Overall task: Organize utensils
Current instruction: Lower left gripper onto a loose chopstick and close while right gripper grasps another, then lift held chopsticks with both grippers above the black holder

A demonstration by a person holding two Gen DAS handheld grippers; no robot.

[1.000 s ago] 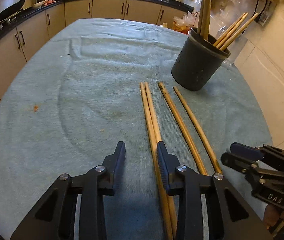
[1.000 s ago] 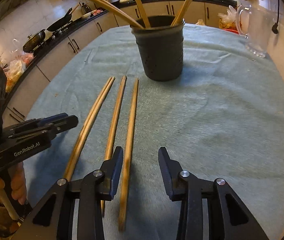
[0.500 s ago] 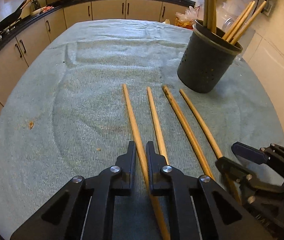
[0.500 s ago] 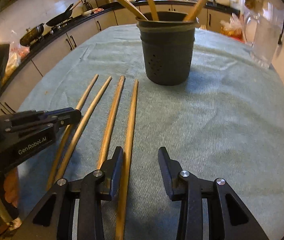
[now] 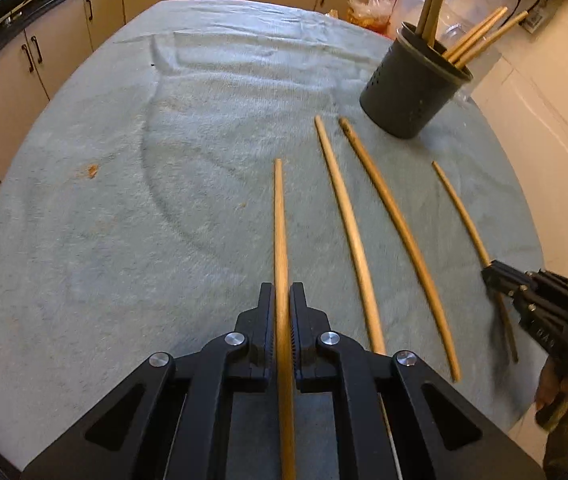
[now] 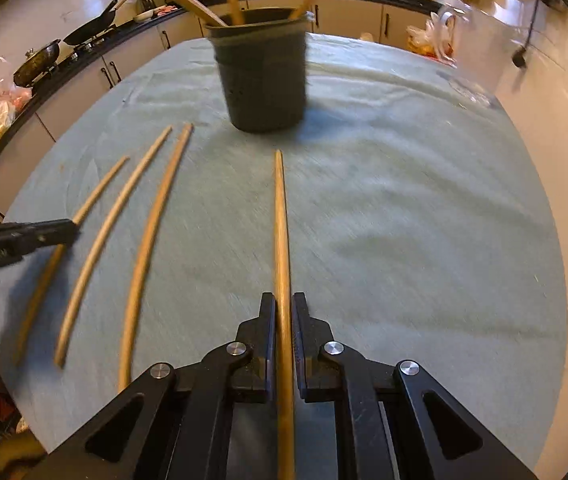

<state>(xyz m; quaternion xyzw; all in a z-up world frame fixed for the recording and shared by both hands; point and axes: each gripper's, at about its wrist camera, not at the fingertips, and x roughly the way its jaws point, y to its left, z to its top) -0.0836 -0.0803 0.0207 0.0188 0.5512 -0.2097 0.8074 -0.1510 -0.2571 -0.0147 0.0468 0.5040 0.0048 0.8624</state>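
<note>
Four long wooden sticks are on the teal cloth (image 5: 124,200), in front of a dark utensil holder (image 5: 408,92) (image 6: 264,80) that has several more sticks upright in it. My left gripper (image 5: 282,292) (image 6: 68,228) has its jaws closing tight on the leftmost stick (image 5: 279,220) (image 6: 100,188), pads pressing on both sides. My right gripper (image 6: 284,300) (image 5: 492,276) is closing on the rightmost stick (image 6: 281,220) (image 5: 460,212), also pinched between the pads. Two loose sticks (image 5: 344,216) (image 5: 392,212) lie between the held ones.
A glass jug (image 6: 472,60) stands at the back right near the wall, blurred. Kitchen counters with pans (image 6: 88,28) run behind and left of the table. Plastic bags (image 5: 368,12) sit beyond the holder. A person's hand (image 5: 560,388) holds the right gripper at the table's right edge.
Both grippers went from open to shut on a stick each. The left stick has shifted left and the right stick right, so both now lie apart from the two middle ones.
</note>
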